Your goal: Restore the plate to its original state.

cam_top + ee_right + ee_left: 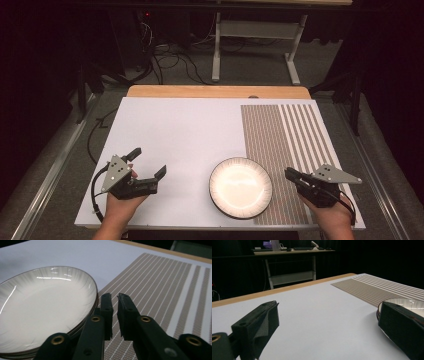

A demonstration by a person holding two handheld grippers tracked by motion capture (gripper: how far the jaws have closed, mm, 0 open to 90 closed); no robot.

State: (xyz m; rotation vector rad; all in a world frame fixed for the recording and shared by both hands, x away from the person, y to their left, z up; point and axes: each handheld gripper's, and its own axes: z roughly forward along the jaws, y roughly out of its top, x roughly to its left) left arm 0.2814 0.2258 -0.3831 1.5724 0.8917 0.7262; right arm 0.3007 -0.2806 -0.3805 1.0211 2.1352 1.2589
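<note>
currently right gripper [114, 300] jaws a narrow slit apart, empty, just beside plate [42, 307] rim over striped mat [160, 290]; left gripper [147, 162] jaws wide, empty.

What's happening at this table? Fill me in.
A person holds a claw in each hand over a white table. The right claw, jaws nearly together and gripping nothing, sits just beside a white plate lying partly on a striped placemat. The left claw hangs open, apart from the plate.
</note>
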